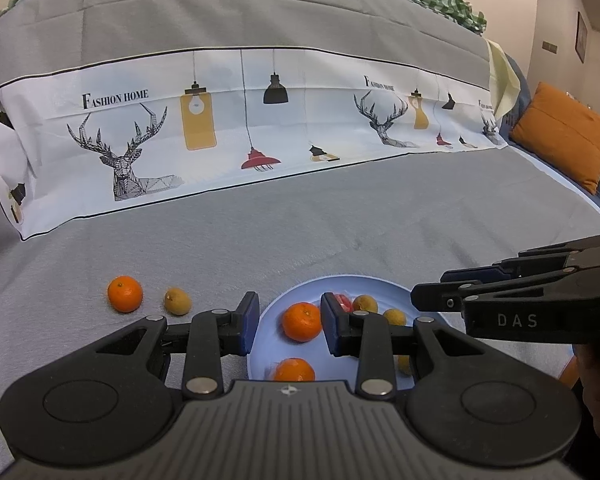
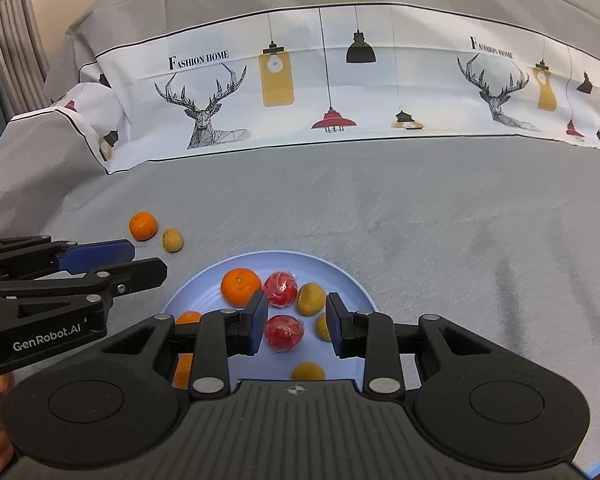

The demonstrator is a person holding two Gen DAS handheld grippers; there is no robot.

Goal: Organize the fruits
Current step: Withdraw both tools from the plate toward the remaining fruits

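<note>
Far left on the grey cloth, a loose orange lies just beside a small yellow-brown fruit, the two close together and apart from the pale blue plate to their right. Nothing stands between this pair and the plate.

The left gripper hangs over the plate's left edge with its fingers spread wide and nothing between them; an orange on the plate shows through the gap. In the right wrist view this gripper juts in from the left, above the cloth between the loose pair and the plate.

On the plate sit more oranges, two red wrapped fruits and several yellow-brown ones, crowded together, some touching.

The right gripper hovers over the plate's middle, fingers parted and holding nothing, the nearer red fruit seen between them; whether they touch it cannot be told.

Behind runs a white printed cloth with deer heads and lamps, and at far right an orange cushion.
</note>
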